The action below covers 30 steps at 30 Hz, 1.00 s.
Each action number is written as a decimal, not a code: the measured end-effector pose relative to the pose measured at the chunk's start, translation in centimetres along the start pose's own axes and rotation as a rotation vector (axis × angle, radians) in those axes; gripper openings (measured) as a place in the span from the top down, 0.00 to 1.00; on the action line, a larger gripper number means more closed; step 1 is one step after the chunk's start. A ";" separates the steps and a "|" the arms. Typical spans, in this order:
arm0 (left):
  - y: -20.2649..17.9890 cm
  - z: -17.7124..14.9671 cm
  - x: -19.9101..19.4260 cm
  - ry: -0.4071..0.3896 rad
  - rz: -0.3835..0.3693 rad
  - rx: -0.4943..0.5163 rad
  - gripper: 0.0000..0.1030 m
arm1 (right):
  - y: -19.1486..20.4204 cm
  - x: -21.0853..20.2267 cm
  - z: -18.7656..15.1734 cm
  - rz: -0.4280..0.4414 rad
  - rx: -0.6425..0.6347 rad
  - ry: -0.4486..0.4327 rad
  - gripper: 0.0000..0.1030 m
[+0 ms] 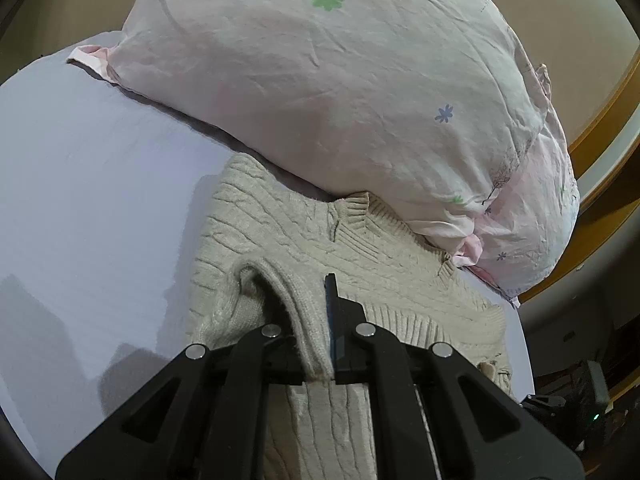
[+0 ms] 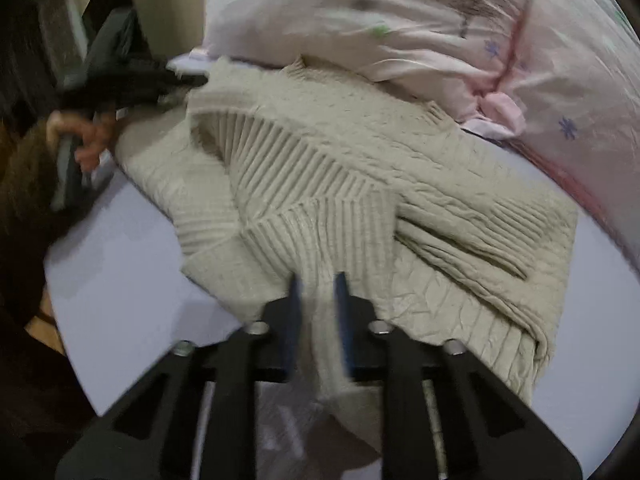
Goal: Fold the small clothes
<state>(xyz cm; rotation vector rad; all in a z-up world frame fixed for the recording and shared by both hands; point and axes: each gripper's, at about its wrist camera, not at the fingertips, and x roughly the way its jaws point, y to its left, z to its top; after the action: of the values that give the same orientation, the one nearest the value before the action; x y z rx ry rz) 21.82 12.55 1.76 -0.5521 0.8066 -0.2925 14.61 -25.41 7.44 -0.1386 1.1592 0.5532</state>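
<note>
A cream cable-knit sweater [image 1: 304, 236] lies on a pale lavender bed sheet [image 1: 88, 184], its collar against a pillow. My left gripper [image 1: 316, 300] is shut on a raised fold of the sweater's edge. In the right wrist view the same sweater [image 2: 360, 184] lies bunched, with a ribbed hem folded over. My right gripper [image 2: 318, 292] is shut on a ribbed part of the sweater, with knit pinched between its fingers. The left gripper [image 2: 176, 80] shows at the sweater's far left edge, held by a hand.
A large pink-white pillow [image 1: 340, 92] with small flower prints lies just behind the sweater; it also shows in the right wrist view [image 2: 440, 20]. A wooden bed frame [image 1: 600, 140] curves at the right. The sheet extends to the left of the sweater.
</note>
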 end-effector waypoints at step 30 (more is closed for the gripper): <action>-1.6 2.0 -3.1 -0.048 0.106 0.133 0.20 | -16.7 -0.4 4.6 -0.267 0.664 -0.397 0.35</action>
<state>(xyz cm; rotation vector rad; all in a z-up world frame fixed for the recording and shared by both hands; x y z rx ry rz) 21.17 13.36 5.68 -0.3889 0.7612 -0.2322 26.32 -38.17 6.74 0.3697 0.8639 -0.0606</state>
